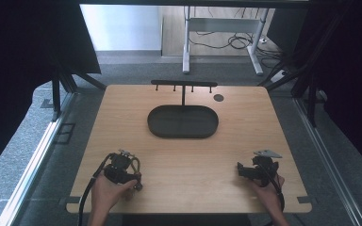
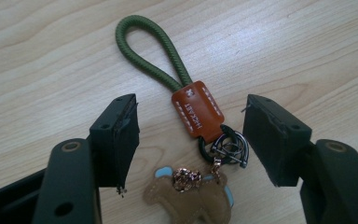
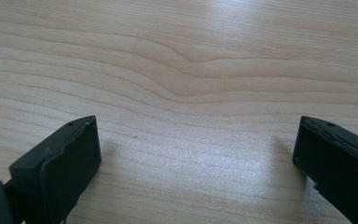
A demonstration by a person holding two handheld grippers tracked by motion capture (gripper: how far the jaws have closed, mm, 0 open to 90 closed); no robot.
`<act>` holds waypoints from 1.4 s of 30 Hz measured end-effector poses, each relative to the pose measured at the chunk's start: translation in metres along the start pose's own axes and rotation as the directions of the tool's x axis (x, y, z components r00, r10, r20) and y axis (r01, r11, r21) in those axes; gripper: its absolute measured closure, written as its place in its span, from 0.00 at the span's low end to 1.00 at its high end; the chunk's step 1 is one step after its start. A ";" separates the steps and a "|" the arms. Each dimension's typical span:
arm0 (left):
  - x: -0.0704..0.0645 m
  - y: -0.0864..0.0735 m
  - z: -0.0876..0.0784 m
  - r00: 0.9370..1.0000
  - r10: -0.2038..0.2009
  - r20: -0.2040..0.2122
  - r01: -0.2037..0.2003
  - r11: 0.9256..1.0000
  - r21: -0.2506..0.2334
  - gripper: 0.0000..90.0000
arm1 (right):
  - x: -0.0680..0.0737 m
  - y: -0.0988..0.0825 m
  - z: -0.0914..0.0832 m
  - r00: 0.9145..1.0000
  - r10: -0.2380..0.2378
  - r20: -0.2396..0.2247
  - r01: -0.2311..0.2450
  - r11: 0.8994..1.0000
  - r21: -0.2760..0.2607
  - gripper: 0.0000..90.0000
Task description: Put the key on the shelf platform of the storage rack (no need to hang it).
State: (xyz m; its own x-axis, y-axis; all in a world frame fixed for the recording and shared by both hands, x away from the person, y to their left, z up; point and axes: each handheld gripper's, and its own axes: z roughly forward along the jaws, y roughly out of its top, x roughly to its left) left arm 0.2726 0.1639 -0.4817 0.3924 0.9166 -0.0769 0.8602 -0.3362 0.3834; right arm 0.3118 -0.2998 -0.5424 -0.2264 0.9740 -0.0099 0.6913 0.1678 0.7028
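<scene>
A black oval tray [image 1: 183,121] and hook rack [image 1: 184,84] stand far on the wooden table [image 1: 245,127]. Left gripper [image 2: 191,126] gapes around a green-loop keychain [image 2: 193,109]; right gripper [image 3: 196,149] gapes over bare wood.

Table [image 1: 122,117]: wooden top, mostly bare.

Obstacles, far centre: 1 dark oval tray [image 1: 183,121] lying flat; just behind it 1 black rack [image 1: 184,84], an upright post carrying a crossbar with 4 short pegs hanging below. 1 small dark round disc [image 1: 218,98] in the tabletop, right of the rack.

Obstacle, near left: 1 keychain [image 2: 196,112] flat on the wood between the spread jaws of the left gripper [image 2: 191,140]; green cord loop, orange leather tab, metal rings, tan charm.

Free room: bare wood between the parted jaws of the right gripper [image 3: 196,154]; open strip between both grippers; clear margins left and right of the tray.
</scene>
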 end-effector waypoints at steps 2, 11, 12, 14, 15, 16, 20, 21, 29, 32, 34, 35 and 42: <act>-0.002 0.000 0.004 1.000 0.003 0.005 -0.004 1.000 0.011 0.41 | 0.000 0.000 0.000 1.000 0.000 0.000 0.000 1.000 0.000 0.01; -0.004 0.000 0.019 1.000 -0.001 0.021 0.000 0.999 0.036 0.43 | 0.000 0.000 0.000 1.000 0.000 0.000 0.000 1.000 0.000 0.01; -0.003 0.000 0.021 1.000 0.001 0.022 -0.002 0.999 0.039 0.44 | 0.000 0.000 0.000 1.000 0.000 0.000 0.000 1.000 0.000 0.01; -0.003 -0.001 0.022 1.000 0.000 0.019 0.000 0.999 0.038 0.45 | 0.000 0.000 0.000 1.000 0.000 0.000 0.000 1.000 0.000 0.01; -0.003 -0.001 0.024 1.000 0.003 0.025 -0.004 0.999 0.043 0.47 | 0.000 0.000 0.000 1.000 0.000 0.000 0.000 1.000 0.000 0.01; -0.003 -0.001 0.024 1.000 0.003 0.025 -0.004 0.999 0.043 0.49 | 0.000 0.000 0.000 1.000 0.000 0.000 0.000 1.000 0.000 0.01; -0.003 -0.001 0.026 1.000 0.006 0.030 -0.007 0.999 0.048 0.51 | 0.000 0.000 0.000 1.000 0.000 0.000 0.000 1.000 0.000 0.01; -0.003 -0.001 0.027 0.999 0.009 0.031 -0.011 0.999 0.050 0.52 | 0.000 0.000 0.000 1.000 -0.001 0.000 0.001 1.000 0.000 0.01; -0.002 0.002 0.029 0.998 0.036 0.046 -0.038 0.999 0.027 0.63 | 0.000 0.000 0.000 1.000 0.000 0.000 0.000 1.000 0.000 0.01; -0.003 0.003 0.030 0.997 0.052 0.057 -0.053 0.998 0.024 0.64 | 0.000 0.000 0.000 1.000 0.000 0.000 0.000 1.000 0.000 0.01; -0.004 0.004 0.031 0.995 0.071 0.074 -0.072 0.997 0.018 0.65 | 0.000 0.000 0.000 1.000 0.000 0.000 0.000 1.000 0.000 0.01; -0.005 0.005 0.031 0.994 0.080 0.076 -0.081 0.997 0.015 0.65 | 0.000 0.000 0.000 1.000 0.000 0.000 0.000 1.000 0.000 0.01; -0.011 0.012 0.035 0.984 0.151 0.090 -0.153 0.988 0.013 0.66 | 0.000 0.000 0.000 1.000 0.002 0.003 -0.002 1.000 -0.001 0.01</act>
State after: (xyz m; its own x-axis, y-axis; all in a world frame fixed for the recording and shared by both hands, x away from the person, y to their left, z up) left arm 0.2896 0.1420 -0.5085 0.5457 0.8319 -0.1003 0.7942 -0.4753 0.3786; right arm 0.3119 -0.3001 -0.5424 -0.2226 0.9749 -0.0104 0.6910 0.1653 0.7037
